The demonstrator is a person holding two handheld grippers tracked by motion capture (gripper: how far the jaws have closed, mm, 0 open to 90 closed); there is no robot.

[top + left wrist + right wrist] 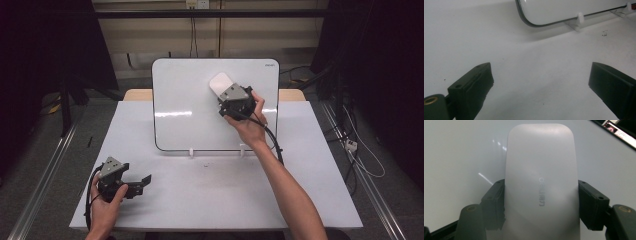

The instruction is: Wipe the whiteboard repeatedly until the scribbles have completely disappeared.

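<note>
Now, the eraser: the white whiteboard eraser (219,83) sits flat against the upper right part of the whiteboard (185,100), gripped from below.
Right gripper: the right gripper (227,97) is clenched on the eraser; in the right gripper view both black pads squeeze the eraser's (541,182) two long sides, its rounded end pointing away from the camera.
Long axis: the eraser runs in line with the gripper's jaws, slanting up and to the left across the board in the high view.
Which way: the bare board surface lies to the left of and below the eraser, so a wiping stroke, as I judge it, has most room that way.
Right arm: the forearm reaches far forward from the bottom right, wrist bent, the right hand (250,122) wrapped round the gripper body, cable trailing down the arm.
Left gripper: the left gripper (142,182) is released, jaws wide apart with nothing between them, resting low near the front left of the desk (300,190), well apart from the board.
Nearer hand: the right, plainly; the left hand (107,207) sits idle.
Board stand: small white clips (580,18) hold the board's lower edge on the desk.
</note>
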